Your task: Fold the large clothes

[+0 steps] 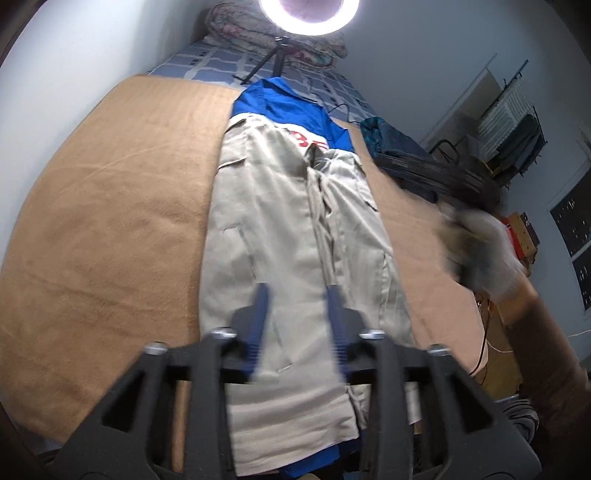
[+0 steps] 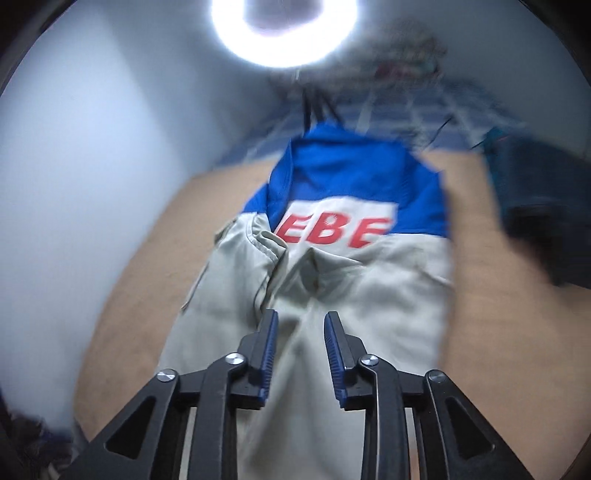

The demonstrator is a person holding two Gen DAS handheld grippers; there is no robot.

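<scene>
1. Because its 2 sides had been folded inward to meet along the middle, the jacket [image 1: 291, 206] lay as 1 long narrow strip on the tan blanket [image 1: 110, 206], a shape that suited a later fold across its length.
2. The jacket's blue yoke [image 2: 354, 177] and a white band with red letters [image 2: 332, 229] lay at the end nearest the ring light [image 1: 309, 16], while its beige hem lay at the opposite end, nearest the tongs.
3. The left tongs [image 1: 295, 291] hung over the hem half of the jacket with their 2 blue-padded fingers apart and nothing pinched between them; the cloth lay flat beneath, so I judged that they had let go.
4. The right tongs [image 2: 301, 321] hovered above the jacket's middle seam, fingers likewise apart and empty, and that view was smeared by motion.
5. On the side of the jacket away from the wall, a gloved hand [image 1: 487, 254] showed as a blur in the left wrist view, clear of the cloth.
6. Counted: 1 jacket, 1 blanket, 2 tongs with 4 fingers in all, 1 ring light on 1 tripod [image 1: 262, 62].
7. Beyond the jacket's blue end lay a checked blue bedsheet [image 1: 221, 62] with 1 rolled quilt [image 1: 258, 33], and 1 dark pile of other clothes [image 1: 399, 147] sat beside the jacket's far edge, perhaps waiting their turn.
</scene>
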